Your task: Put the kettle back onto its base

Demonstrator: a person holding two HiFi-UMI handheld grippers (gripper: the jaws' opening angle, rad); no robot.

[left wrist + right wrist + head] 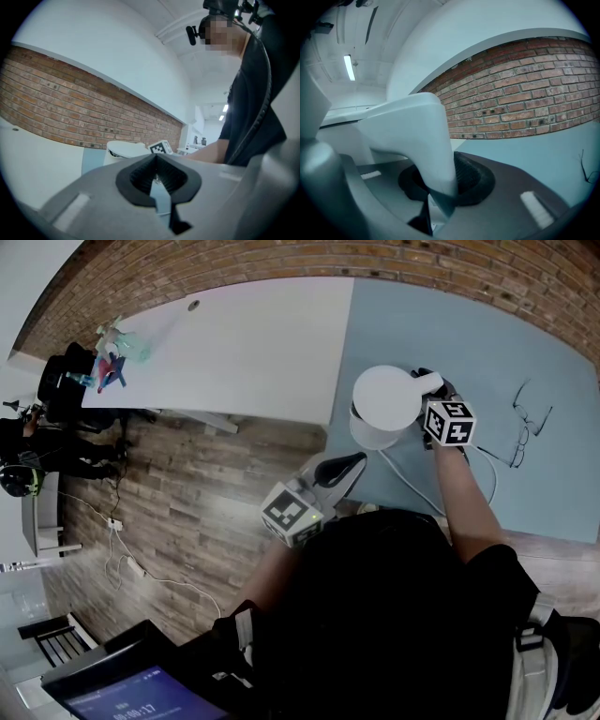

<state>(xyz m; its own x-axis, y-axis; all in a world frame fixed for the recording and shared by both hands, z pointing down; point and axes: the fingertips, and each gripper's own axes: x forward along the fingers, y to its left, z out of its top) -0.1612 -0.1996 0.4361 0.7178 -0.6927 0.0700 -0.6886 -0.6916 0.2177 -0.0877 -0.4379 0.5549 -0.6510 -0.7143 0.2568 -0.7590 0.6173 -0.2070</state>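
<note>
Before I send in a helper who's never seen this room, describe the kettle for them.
Below the brick wall, find the pale blue table beside the white table. At its near-left corner stands the kettle: the only white, round thing there, its handle clamped between the jaws of the right gripper.

Pale blue-grey tabletop [450, 343] bearing white round kettle [384, 407], loose white cable [403, 479], thin black wire loops [530, 418]; adjoining white tabletop [253, 352] carrying small colourful clutter [117, 352].

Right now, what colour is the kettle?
The kettle is white; head view shows it best.
</note>
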